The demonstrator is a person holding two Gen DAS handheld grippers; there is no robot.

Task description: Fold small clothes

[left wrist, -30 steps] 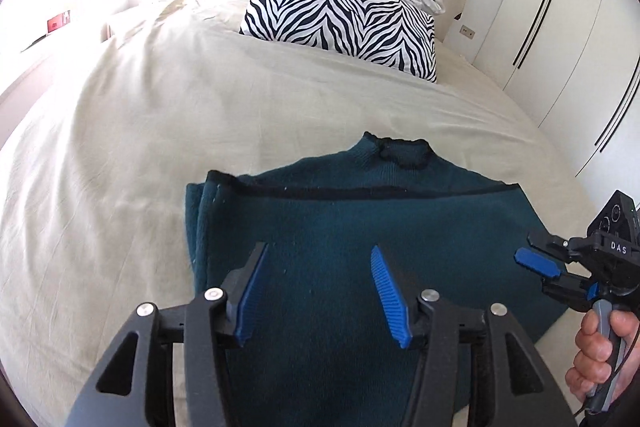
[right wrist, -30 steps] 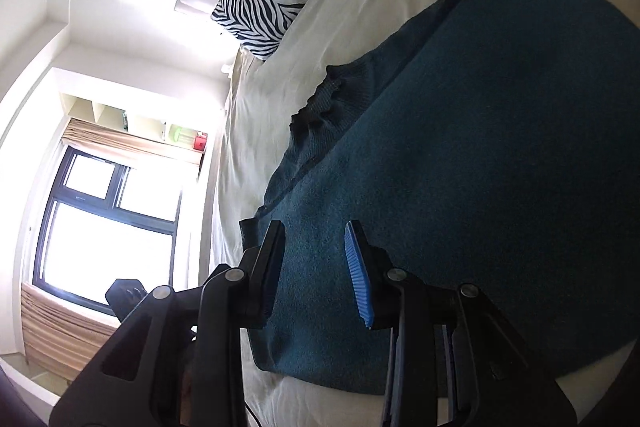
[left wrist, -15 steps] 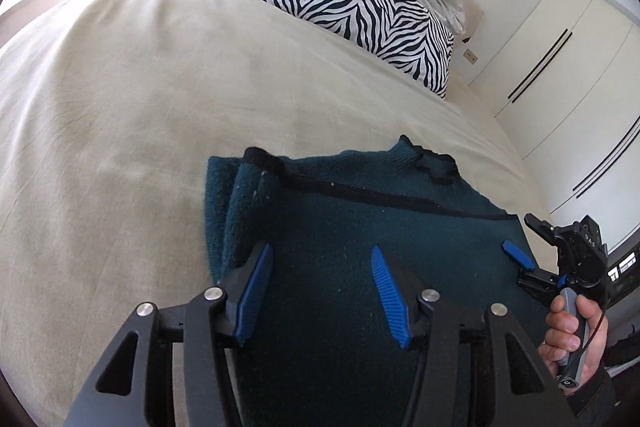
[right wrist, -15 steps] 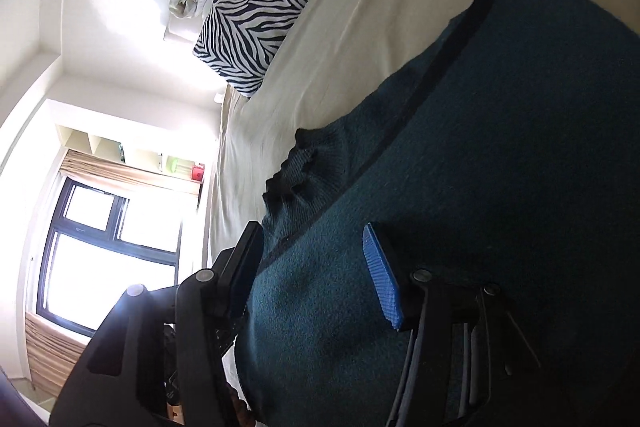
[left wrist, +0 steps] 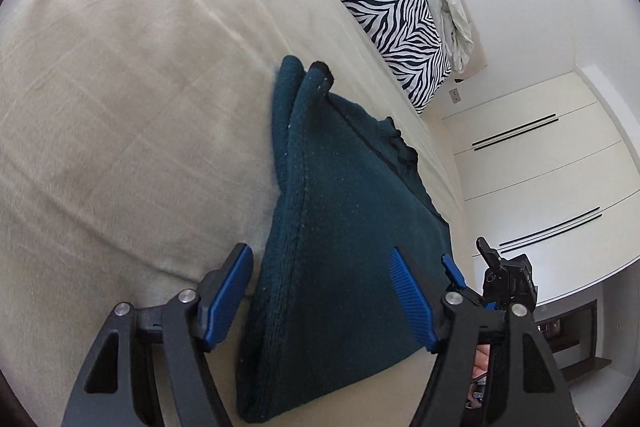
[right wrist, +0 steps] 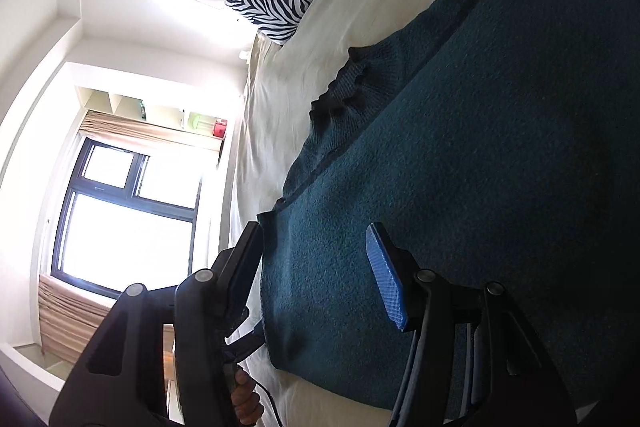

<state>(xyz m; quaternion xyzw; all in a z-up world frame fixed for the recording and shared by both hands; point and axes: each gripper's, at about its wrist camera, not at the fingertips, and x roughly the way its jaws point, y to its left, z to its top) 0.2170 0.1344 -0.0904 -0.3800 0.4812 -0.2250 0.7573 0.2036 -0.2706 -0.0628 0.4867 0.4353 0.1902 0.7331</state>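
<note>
Item: teal sweater (left wrist: 340, 227), partly folded, flat on the bed (left wrist: 120, 87) below a zebra pillow (left wrist: 392, 19). Left gripper (left wrist: 320, 299) just widened, astride the near edge, gripping nothing. Right gripper (right wrist: 316, 275) apart, just opened, empty. Step: regrasp. Next, probably: pinch both corners and fold over.

Home bedroom, bed (left wrist: 120, 75), zebra pillow (left wrist: 394, 15), wardrobe (left wrist: 540, 179)

Both grippers are black plastic frames with triangular cut-outs and silver screw heads at the pivots. The left gripper (left wrist: 322, 301) and right gripper (right wrist: 316, 277) carry ribbed blue pads (left wrist: 412, 301) on their jaws. A thin black cable (right wrist: 267, 397) trails below one handle.
</note>
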